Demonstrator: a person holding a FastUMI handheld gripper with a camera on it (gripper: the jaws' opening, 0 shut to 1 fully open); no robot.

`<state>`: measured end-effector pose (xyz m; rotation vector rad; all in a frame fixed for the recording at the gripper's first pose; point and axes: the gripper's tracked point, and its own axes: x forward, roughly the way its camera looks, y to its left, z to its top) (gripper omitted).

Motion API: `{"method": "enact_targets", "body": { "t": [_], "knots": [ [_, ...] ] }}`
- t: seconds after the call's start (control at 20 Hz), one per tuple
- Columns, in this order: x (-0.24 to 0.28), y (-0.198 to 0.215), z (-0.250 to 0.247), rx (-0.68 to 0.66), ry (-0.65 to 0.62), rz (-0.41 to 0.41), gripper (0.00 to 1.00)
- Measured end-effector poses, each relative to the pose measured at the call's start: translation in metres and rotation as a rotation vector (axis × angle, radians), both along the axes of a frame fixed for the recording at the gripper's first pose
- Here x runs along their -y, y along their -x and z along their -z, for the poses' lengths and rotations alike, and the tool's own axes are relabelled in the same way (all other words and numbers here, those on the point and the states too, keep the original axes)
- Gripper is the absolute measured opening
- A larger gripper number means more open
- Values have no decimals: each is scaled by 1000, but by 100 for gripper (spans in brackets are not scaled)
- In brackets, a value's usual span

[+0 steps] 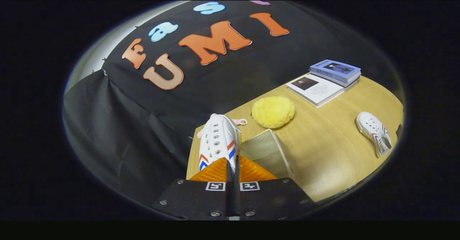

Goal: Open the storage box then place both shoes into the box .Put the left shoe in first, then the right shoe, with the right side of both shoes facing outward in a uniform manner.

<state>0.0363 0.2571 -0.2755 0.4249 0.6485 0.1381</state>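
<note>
My gripper (pixel 233 165) is shut on a white shoe (pixel 217 139) with red and blue chevron stripes, pinched at its heel end so that the toe points away from me. The shoe hangs in the air above the near left corner of the wooden table (pixel 323 150). Just right of the held shoe and below it stands the open storage box (pixel 267 152), pale inside, its far wall and right rim showing. A second white shoe (pixel 373 132) with the same stripes lies on its side on the table, far to the right.
A round yellow fluffy cushion (pixel 273 111) lies just beyond the box. Two books (pixel 325 82) rest at the table's far side, a blue one stacked on a white one. A small pink object (pixel 240 121) peeks out behind the held shoe. Black cloth hangs left and behind.
</note>
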Motion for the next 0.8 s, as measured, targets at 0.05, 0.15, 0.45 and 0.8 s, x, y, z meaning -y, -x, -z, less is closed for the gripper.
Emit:
{"method": "enact_targets", "body": {
  "t": [0.05,0.15,0.45,0.8],
  "knots": [
    [-5,2,7,-2,19,0,0],
    [-13,6,21,-13,31,1,0],
    [-27,24,46,-22,67,-12,0],
    [-35,44,65,-113,59,-81,6]
  ]
}}
